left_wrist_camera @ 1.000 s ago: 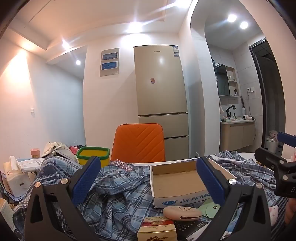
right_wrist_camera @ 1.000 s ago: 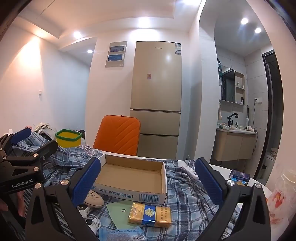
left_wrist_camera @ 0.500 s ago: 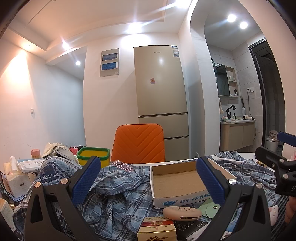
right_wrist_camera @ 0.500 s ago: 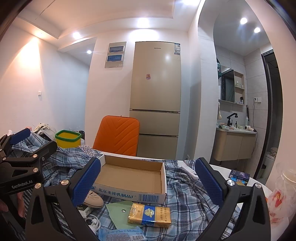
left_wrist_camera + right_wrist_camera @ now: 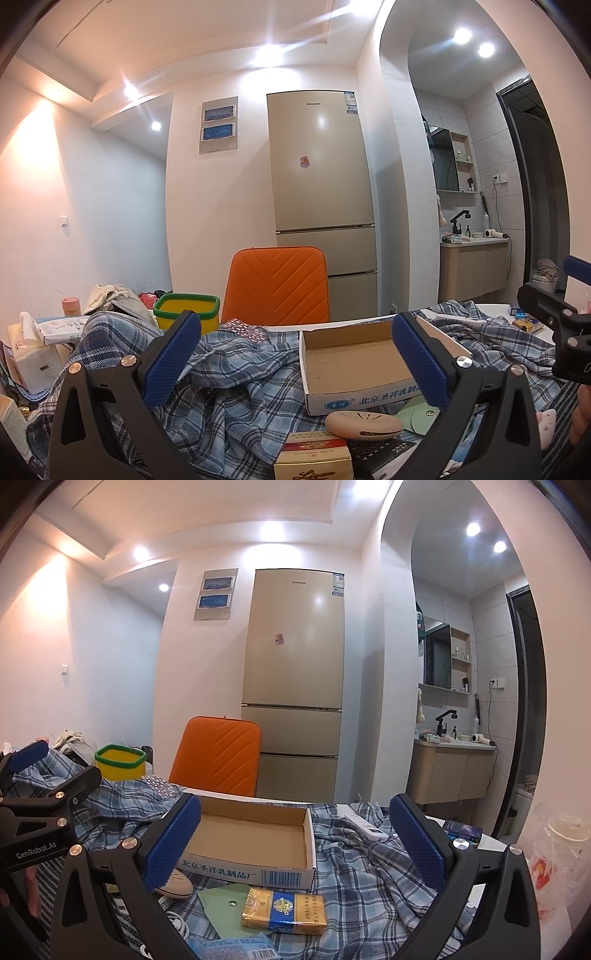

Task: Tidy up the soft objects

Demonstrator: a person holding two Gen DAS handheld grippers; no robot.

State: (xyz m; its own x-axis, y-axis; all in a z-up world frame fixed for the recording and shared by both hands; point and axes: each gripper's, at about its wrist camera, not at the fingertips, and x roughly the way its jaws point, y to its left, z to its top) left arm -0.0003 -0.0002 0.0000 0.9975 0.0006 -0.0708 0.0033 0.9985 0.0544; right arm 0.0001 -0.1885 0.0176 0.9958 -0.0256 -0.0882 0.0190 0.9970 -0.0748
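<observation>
So the soft thing here is a crumpled blue-and-white plaid cloth (image 5: 236, 391), looks like a shirt or sheet, spread in folds right across the white table (image 5: 491, 843). It's bunched up high on the left side and runs under pretty much everything else.

Sitting on top of it, about in the middle, is a shallow open cardboard box with blue Chinese print on its white front (image 5: 351, 365), and it's empty inside. In front of the box there's a beige oval plastic gadget with slots (image 5: 364, 425), a pale green paper envelope (image 5: 221, 901), and a yellow-and-blue cigarette pack (image 5: 284, 912) lying flat on the cloth. Closer to the left camera is a cream and red cigarette pack (image 5: 313, 456). A white remote control (image 5: 365, 827) lies on the plaid past the box's right end.

Both tongs hang above the clutter, not touching anything. The left gripper (image 5: 295, 354) has its blue-padded fingers spread wide with nothing between them, and the right gripper (image 5: 293, 836) is just as wide apart, also holding nothing.

Further back: a yellow tub with a green rim (image 5: 186, 310) to the left, an orange quilted chair back (image 5: 277, 284) behind the table, and a tall beige fridge (image 5: 321, 192) against the wall.
</observation>
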